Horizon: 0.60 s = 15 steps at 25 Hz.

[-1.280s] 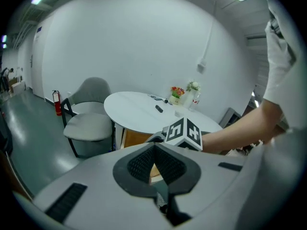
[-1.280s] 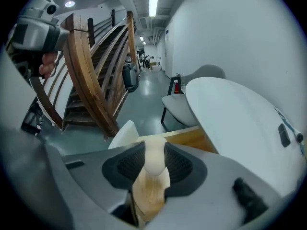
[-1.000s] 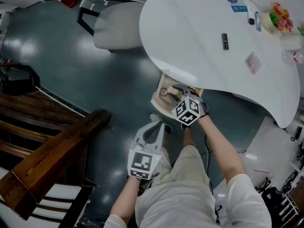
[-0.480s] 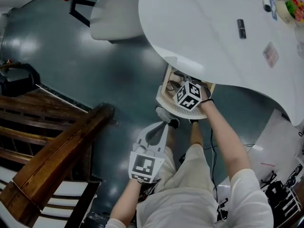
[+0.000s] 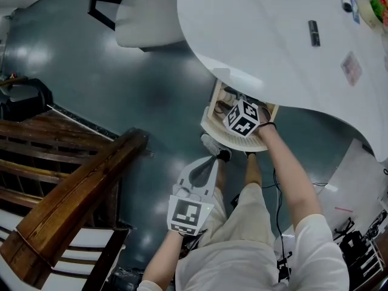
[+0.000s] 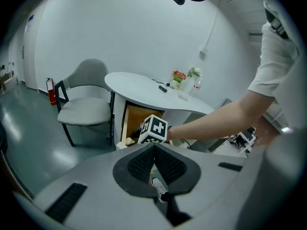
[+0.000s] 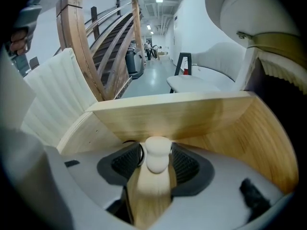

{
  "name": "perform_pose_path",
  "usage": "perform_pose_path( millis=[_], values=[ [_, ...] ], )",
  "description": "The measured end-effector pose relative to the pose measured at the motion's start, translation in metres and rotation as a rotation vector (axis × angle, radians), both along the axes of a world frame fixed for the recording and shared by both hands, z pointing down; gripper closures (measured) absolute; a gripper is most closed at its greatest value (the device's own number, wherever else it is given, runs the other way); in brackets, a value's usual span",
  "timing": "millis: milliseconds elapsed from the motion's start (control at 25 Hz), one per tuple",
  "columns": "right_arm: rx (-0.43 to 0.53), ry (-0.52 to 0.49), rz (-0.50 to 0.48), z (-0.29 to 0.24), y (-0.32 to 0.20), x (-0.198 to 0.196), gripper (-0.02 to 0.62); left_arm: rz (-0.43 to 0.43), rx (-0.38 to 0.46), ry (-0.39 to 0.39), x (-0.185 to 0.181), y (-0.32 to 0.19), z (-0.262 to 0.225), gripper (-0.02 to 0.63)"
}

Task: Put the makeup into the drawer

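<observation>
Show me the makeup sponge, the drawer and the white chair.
makeup sponge (image 7: 158, 152), right gripper view, its rounded head.
drawer (image 7: 168, 111), right gripper view, its far wooden wall.
white chair (image 6: 84, 111), left gripper view, its seat.

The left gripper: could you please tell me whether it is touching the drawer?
Apart. The head view shows the left gripper short of the drawer, with the person's shoe visible between its tips and the drawer front.
</observation>
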State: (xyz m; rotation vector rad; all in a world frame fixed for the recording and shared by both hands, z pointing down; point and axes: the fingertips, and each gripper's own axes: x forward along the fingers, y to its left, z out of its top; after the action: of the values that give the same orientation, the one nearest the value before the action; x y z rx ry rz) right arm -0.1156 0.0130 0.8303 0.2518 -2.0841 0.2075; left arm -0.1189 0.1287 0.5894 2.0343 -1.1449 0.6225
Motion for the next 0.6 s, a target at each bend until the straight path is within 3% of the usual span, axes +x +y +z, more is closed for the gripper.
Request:
perform_pose_path(
  millis=[360,600],
  values=[
    [0.040,0.004,-0.009,-0.015,0.001,0.006,0.357,0.002,0.016,-0.002,0.008,-0.006,-0.006,0.597],
    [0.072,-0.051,0.010,-0.062,0.010,0.015,0.357,-0.034,0.035,0.007,0.018,-0.008,-0.029,0.597]
  ],
)
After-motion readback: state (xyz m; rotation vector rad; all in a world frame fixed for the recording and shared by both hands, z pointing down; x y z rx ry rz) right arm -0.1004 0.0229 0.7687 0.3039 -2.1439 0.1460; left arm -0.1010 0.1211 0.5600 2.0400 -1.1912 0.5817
